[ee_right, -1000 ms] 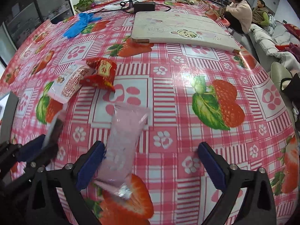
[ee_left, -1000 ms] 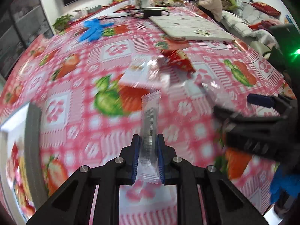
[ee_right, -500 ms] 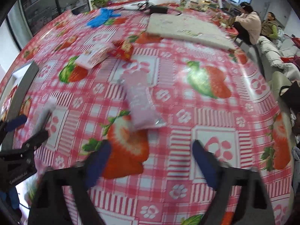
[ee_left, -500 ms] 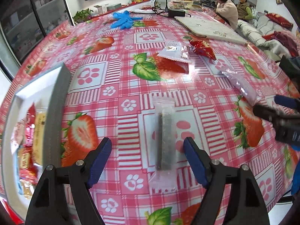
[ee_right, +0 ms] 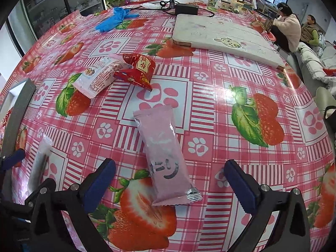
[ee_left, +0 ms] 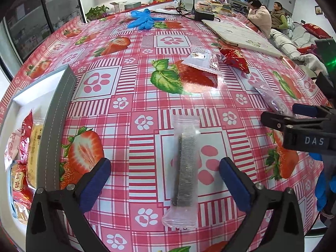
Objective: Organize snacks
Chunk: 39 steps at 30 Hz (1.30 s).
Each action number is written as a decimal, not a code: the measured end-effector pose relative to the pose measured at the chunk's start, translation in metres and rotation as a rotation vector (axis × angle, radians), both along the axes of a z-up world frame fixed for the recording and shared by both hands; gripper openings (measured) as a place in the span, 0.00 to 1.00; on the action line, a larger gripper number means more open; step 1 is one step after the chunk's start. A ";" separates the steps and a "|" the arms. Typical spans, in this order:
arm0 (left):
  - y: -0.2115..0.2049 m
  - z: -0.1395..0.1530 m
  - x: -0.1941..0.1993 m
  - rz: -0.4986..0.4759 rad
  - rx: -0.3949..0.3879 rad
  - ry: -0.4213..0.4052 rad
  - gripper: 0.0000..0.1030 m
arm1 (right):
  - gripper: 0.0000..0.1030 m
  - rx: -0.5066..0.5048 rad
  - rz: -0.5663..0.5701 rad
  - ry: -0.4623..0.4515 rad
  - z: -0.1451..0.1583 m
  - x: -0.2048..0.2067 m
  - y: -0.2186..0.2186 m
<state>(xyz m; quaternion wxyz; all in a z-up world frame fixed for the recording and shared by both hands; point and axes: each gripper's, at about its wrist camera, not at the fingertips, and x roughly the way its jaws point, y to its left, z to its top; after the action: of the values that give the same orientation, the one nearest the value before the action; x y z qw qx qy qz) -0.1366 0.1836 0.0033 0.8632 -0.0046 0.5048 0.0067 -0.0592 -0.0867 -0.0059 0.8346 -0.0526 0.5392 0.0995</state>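
Observation:
A clear packet (ee_left: 185,168) with a dark stack of biscuits lies flat on the strawberry tablecloth. My left gripper (ee_left: 164,163) straddles it with its jaws opening, and neither pad touches it. A pink packet (ee_right: 163,157) lies on the cloth between the opening jaws of my right gripper (ee_right: 169,166), also untouched. A white packet (ee_right: 98,77) and a red packet (ee_right: 138,69) lie together farther back. At the left stands a grey-rimmed box (ee_left: 61,115) holding several snacks. In the left wrist view the right gripper (ee_left: 289,115) is at the right edge.
Blue gloves (ee_left: 142,20) and a black adapter (ee_right: 187,8) with cables lie at the far side. A white board (ee_right: 222,33) lies at the back right. Two people sit beyond the table's far right corner. The table edge runs close on the right.
The left gripper let go of the clear packet, which now lies on the cloth, and its jaws spread wide. The right jaws widened around the pink packet. The grey-rimmed box came into view at left.

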 end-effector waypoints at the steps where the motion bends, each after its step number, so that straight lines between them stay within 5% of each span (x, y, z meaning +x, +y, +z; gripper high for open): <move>1: 0.000 0.000 0.000 0.001 0.000 0.000 1.00 | 1.00 -0.001 0.002 0.003 -0.001 0.001 0.000; 14: 0.000 0.000 0.000 -0.009 0.000 -0.022 1.00 | 1.00 -0.005 0.010 0.019 -0.003 0.005 0.001; 24: -0.002 -0.001 -0.003 -0.012 -0.001 -0.097 1.00 | 1.00 0.024 0.006 -0.121 -0.005 -0.015 -0.003; 39: -0.002 -0.001 -0.003 -0.009 -0.001 -0.103 1.00 | 1.00 0.032 -0.003 -0.150 -0.004 -0.018 -0.004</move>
<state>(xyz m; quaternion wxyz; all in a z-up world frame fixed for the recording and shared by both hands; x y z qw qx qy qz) -0.1399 0.1818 0.0018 0.8881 -0.0029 0.4596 0.0022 -0.0774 -0.0908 -0.0103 0.8736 -0.0455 0.4735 0.1025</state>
